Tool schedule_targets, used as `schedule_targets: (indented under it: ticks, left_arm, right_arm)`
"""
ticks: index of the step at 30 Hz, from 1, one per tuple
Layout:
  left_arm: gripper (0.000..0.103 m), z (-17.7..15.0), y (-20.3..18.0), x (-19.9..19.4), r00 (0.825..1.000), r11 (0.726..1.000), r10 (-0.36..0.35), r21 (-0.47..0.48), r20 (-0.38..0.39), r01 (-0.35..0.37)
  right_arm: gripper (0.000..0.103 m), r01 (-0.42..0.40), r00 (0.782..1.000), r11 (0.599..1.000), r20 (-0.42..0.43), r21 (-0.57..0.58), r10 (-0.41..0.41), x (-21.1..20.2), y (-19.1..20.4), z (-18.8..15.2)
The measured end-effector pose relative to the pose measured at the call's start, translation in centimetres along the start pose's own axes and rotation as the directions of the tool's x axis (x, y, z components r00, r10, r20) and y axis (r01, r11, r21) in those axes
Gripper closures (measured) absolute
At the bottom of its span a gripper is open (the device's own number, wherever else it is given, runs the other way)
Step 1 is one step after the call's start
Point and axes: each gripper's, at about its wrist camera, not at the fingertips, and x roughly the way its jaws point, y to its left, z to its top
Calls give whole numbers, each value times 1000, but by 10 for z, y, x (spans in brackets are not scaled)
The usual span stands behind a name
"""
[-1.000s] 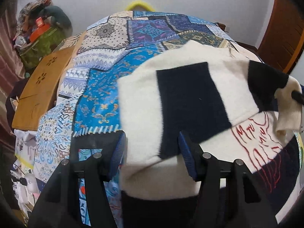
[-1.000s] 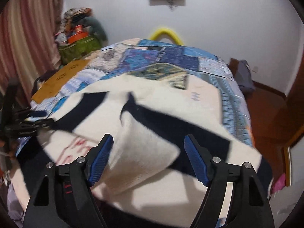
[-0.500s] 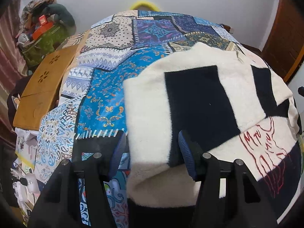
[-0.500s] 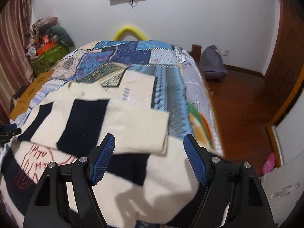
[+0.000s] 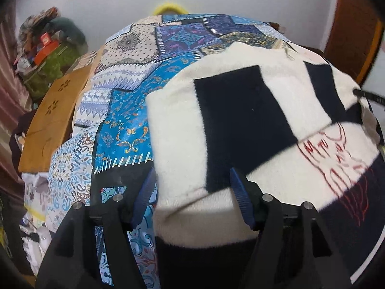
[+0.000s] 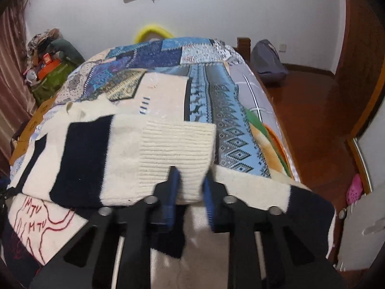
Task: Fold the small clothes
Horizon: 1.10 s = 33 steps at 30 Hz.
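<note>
The right tool (image 6: 189, 195) has its blue pads drawn close together on the ribbed cuff (image 6: 178, 144) of a sleeve, pinching the knit so that the sleeve can be carried across the body of the sweater (image 6: 84, 159); holding by the cuff makes sense, since the ribbing is the firmest edge. The left tool (image 5: 192, 200) is spread wide with nothing between its pads, resting over the near edge of the sweater (image 5: 240, 120), probably to steady the folded cloth while the other side is worked. The cream and navy sweater, with red stitched lettering (image 6: 36, 216) on its front, lies flat on the patchwork quilt (image 5: 125, 125) of the bed, both sleeves laid inward over the chest; the fold looks partway done.
</note>
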Motion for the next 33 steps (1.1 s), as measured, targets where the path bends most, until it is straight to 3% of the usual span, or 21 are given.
schedule_targets:
  ticks: [7, 12, 13, 16, 17, 19, 25, 33]
  left_arm:
    - [40, 4, -31, 9, 997, 979, 70, 189, 15, -72]
    - [52, 10, -54, 9, 998, 951, 48, 303, 34, -56]
    - [56, 11, -55, 11, 999, 952, 41, 304, 28, -47]
    - [90, 15, -55, 17, 1000, 956, -17, 294, -4, 17]
    - [95, 16, -56, 17, 1000, 955, -3, 295, 4, 1]
    - [96, 17, -52, 13, 1000, 963, 3, 270, 10, -6]
    - [97, 17, -25, -15, 996, 986, -80, 147, 35, 74]
    - [92, -5, -15, -8, 992, 990, -117, 77, -54, 121]
  right_arm:
    - [97, -73, 996, 997, 58, -20, 74, -35, 5, 12]
    - [98, -103, 989, 994, 101, -40, 107, -55, 19, 21]
    - [98, -107, 988, 993, 111, -42, 111, -60, 21, 22]
    - [98, -123, 983, 991, 133, -44, 128, -69, 27, 27]
    - [98, -125, 982, 991, 137, -43, 130, -72, 29, 27]
    - [98, -129, 980, 991, 146, -45, 134, -78, 32, 25]
    - [98, -137, 981, 990, 136, -27, 139, -79, 31, 10]
    - [98, -89, 996, 995, -19, 39, 90, -40, 4, -36]
